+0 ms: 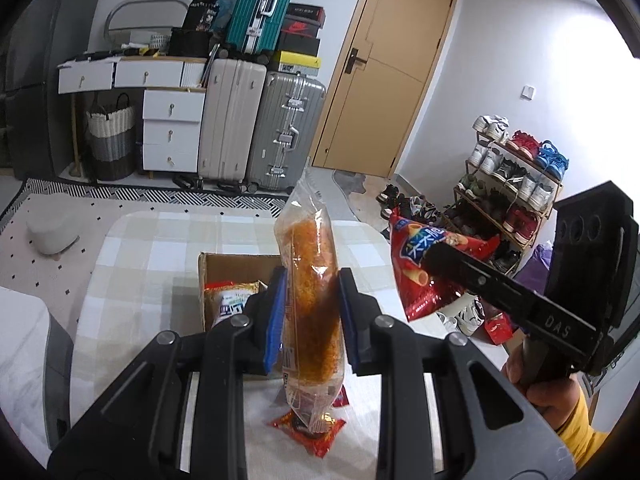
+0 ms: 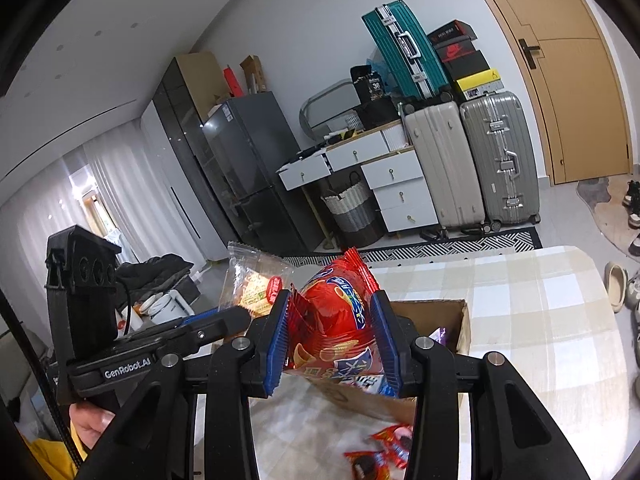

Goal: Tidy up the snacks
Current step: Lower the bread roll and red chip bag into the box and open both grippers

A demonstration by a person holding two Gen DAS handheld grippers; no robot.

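Observation:
My left gripper [image 1: 312, 312] is shut on a clear bag of orange bread [image 1: 312, 280], held upright above the checked table. My right gripper [image 2: 330, 340] is shut on a red snack bag [image 2: 336, 320] and holds it above an open cardboard box [image 2: 464, 320]. The red bag and the right gripper also show in the left wrist view [image 1: 416, 264], to the right of the bread bag. The box [image 1: 208, 276] holds a yellow-white snack packet [image 1: 228, 300]. Small red packets [image 1: 308, 432] lie on the table under the bread bag; they also show in the right wrist view [image 2: 380, 456].
The table [image 1: 132, 280] has a beige checked cloth. Behind it stand suitcases [image 1: 256, 128], a white drawer unit [image 1: 172, 132], a woven basket [image 1: 110, 140] and a wooden door [image 1: 384, 72]. A shoe rack [image 1: 512, 184] stands at right. A white stool [image 1: 52, 232] is on the rug.

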